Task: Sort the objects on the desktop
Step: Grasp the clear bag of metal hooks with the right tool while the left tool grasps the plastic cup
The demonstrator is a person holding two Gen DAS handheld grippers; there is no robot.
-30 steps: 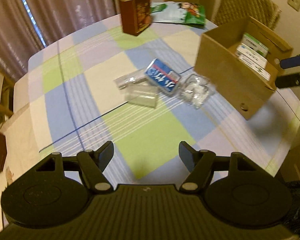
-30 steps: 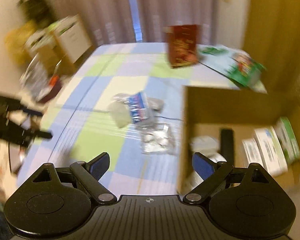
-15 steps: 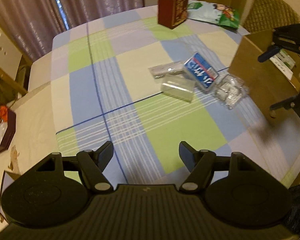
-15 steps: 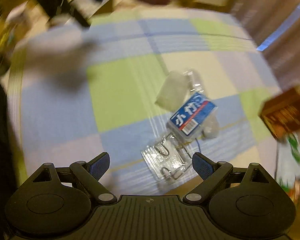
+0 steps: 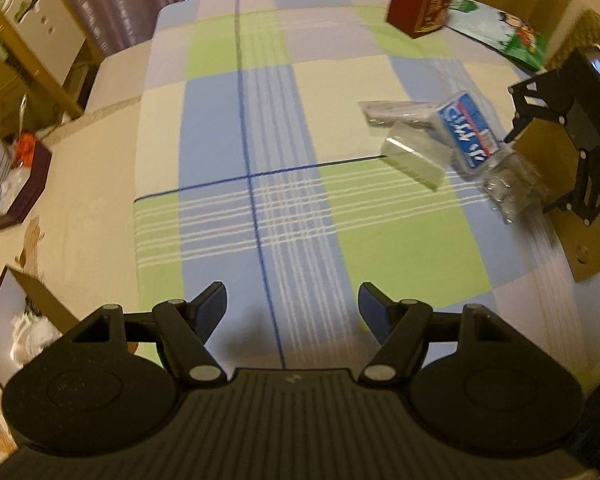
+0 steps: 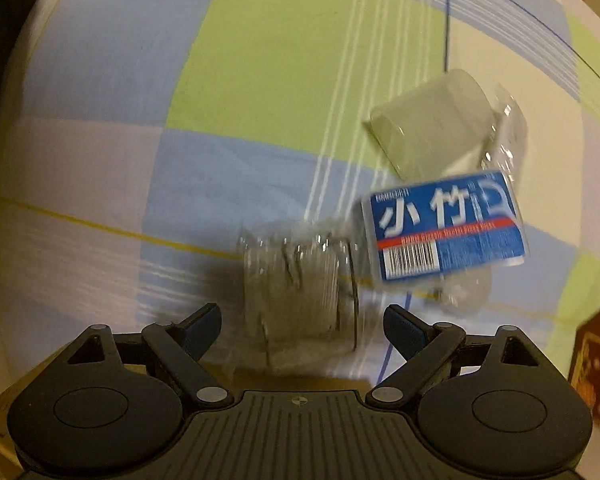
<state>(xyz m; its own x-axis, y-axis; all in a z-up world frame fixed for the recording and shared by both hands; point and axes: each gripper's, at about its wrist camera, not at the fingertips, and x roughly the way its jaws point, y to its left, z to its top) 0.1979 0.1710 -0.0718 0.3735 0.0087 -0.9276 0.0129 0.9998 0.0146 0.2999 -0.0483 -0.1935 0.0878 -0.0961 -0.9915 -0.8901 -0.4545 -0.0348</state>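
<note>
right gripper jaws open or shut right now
Open. The right gripper has its jaws spread wide either side of the clear plastic packet, with nothing pinched between them.

Wide bare stretch of checked bench (image 5: 260, 184) ahead of left hand-held gripper (image 5: 292, 306), fingers spread. Clutter at right: clear packet (image 6: 300, 280) between spread fingers of right hand-held gripper (image 6: 302, 320); blue-labelled box (image 6: 446, 228) just beyond; cardboard box (image 5: 580, 216) flanking.

Left hand-held gripper (image 5: 292, 306) jaws spread, empty; right hand-held gripper (image 6: 302, 326) likewise.
</note>
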